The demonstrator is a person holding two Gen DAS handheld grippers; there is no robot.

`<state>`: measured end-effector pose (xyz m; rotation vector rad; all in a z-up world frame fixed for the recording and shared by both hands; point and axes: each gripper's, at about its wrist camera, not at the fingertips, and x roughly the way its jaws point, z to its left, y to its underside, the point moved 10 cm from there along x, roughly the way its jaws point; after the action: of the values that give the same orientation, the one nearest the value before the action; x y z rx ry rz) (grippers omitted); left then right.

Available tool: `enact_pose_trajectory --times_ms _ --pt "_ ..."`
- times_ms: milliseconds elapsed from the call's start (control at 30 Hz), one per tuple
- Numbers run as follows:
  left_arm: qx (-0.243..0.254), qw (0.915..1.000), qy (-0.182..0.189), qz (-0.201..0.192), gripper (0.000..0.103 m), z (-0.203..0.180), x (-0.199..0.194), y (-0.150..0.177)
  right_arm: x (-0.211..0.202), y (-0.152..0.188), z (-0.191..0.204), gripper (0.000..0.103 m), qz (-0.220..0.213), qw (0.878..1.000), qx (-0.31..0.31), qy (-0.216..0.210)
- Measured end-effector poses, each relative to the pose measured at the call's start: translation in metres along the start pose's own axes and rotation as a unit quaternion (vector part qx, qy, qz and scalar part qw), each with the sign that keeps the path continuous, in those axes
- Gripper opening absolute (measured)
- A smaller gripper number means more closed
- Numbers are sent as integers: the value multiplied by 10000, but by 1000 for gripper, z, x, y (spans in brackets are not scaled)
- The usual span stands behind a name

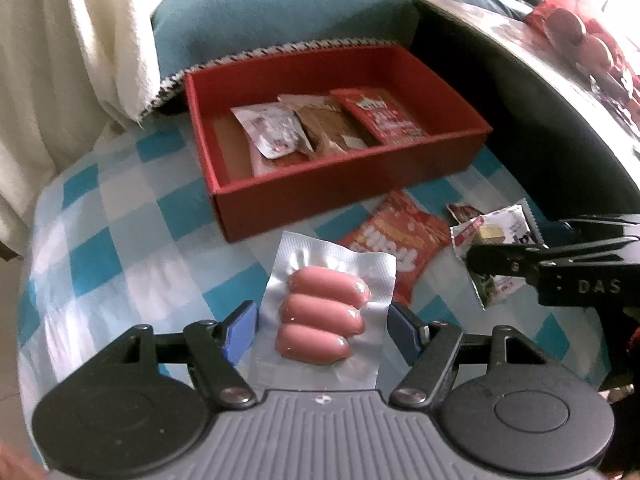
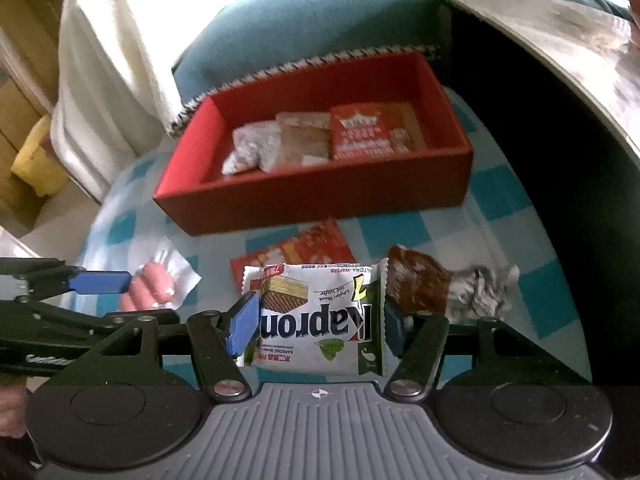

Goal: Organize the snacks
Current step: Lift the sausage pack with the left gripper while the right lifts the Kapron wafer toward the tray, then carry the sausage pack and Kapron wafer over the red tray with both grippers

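Note:
A red box (image 1: 320, 196) (image 2: 304, 204) holds three snack packets. My left gripper (image 1: 322, 326) is open around a clear pack of three pink sausages (image 1: 320, 320) lying on the checked cloth; the pads stand beside its edges, apart from it. The pack also shows in the right wrist view (image 2: 156, 284). My right gripper (image 2: 316, 320) is open around a white Kapron wafer packet (image 2: 316, 316) (image 1: 496, 240), pads close to its sides. A red snack bag (image 1: 396, 240) (image 2: 296, 256) lies between the packs and the box. A brown-wrapped snack (image 2: 420, 284) lies right of the wafer packet.
A blue-and-white checked cloth (image 1: 120, 240) covers the surface. A teal cushion (image 1: 280, 20) and white fabric (image 1: 80, 60) lie behind the box. A dark table with a grey top (image 2: 540, 40) stands at the right. A yellow object (image 2: 36, 160) sits at far left.

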<state>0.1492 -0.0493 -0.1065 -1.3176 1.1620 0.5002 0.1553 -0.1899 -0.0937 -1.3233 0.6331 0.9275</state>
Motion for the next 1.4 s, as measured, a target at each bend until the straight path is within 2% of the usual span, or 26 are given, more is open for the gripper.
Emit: enact_pose_trajectory --times_ms 567,1267,1400 --pt "88 9967 -261 -768 64 -1 -12 -43 -20 -39 12 70 -545 9983 -58 -191" --pt "12 9920 -419 -1190 64 2 -13 -80 -26 -75 19 69 -881 9957 -182 -221" --pt "-21 9920 -429 -1185 64 5 -11 -81 -20 -75 16 69 -714 9970 -210 -208"
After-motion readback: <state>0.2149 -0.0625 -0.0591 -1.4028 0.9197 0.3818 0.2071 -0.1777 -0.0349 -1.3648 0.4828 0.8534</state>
